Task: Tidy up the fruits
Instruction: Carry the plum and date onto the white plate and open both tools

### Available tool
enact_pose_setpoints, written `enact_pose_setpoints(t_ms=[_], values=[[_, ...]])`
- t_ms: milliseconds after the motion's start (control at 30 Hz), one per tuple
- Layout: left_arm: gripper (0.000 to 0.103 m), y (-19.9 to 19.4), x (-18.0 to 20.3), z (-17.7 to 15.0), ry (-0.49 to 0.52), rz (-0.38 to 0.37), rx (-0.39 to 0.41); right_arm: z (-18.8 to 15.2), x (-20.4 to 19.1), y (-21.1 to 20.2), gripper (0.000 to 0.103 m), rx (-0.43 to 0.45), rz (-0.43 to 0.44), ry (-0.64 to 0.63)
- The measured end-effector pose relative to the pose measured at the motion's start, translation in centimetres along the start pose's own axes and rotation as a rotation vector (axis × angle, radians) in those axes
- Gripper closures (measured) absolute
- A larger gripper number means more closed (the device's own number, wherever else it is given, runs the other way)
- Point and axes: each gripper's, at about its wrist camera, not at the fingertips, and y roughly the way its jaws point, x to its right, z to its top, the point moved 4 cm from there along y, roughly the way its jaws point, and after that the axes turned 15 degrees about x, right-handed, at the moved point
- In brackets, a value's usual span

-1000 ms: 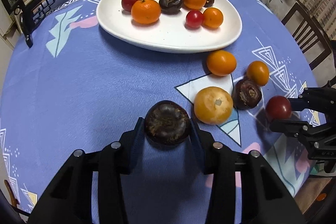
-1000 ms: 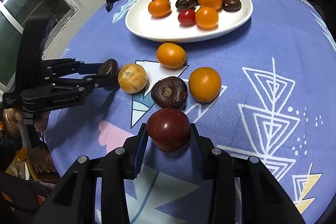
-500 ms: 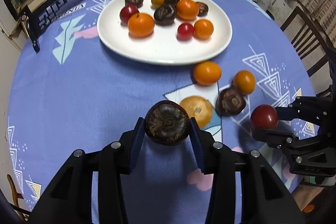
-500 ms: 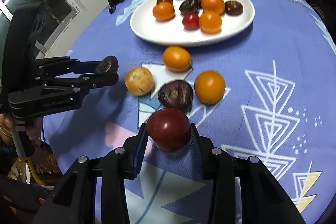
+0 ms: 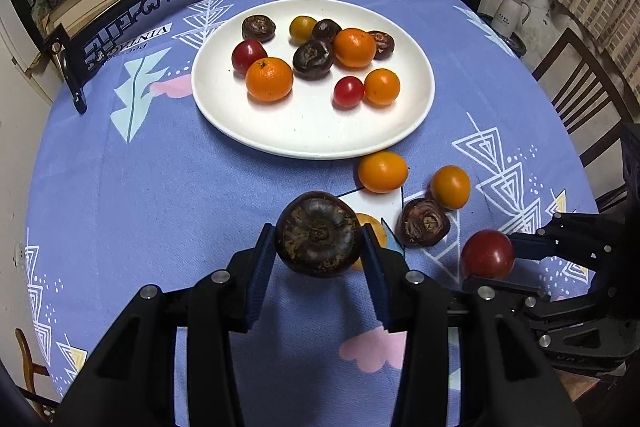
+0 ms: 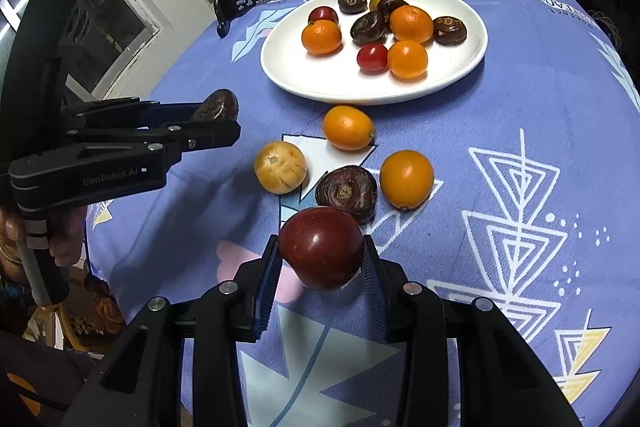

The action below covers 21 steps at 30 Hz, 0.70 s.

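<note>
My left gripper (image 5: 318, 251) is shut on a dark brown round fruit (image 5: 318, 233), held above the blue tablecloth (image 5: 140, 187); the same fruit (image 6: 216, 105) shows at the left of the right wrist view. My right gripper (image 6: 320, 259) is shut on a dark red fruit (image 6: 321, 247), seen also as the red fruit (image 5: 487, 254) at the right of the left wrist view. A white plate (image 5: 304, 131) farther back carries several orange, red and dark fruits. On the cloth lie two orange fruits (image 6: 348, 127) (image 6: 406, 179), a tan fruit (image 6: 281, 167) and a dark fruit (image 6: 346, 193).
A black carved stand (image 5: 132, 27) with a round picture stands behind the plate. A wooden chair (image 5: 580, 95) and a white jug (image 5: 510, 11) are beyond the table's right edge. A hand (image 6: 66, 239) grips the left tool's handle.
My left gripper has risen with the dark fruit, so the plate and the loose fruits look smaller and lower. The right gripper holds the red fruit in nearly the same place.
</note>
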Motion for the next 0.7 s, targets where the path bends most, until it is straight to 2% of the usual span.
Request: enact_pose_setpoints(t_ms=[700], values=[[0.061,1.4,0.0,0.5,-0.006,-0.007,-0.024,-0.1,0.1,1.0,0.063,-0.022,0.021,0.001]])
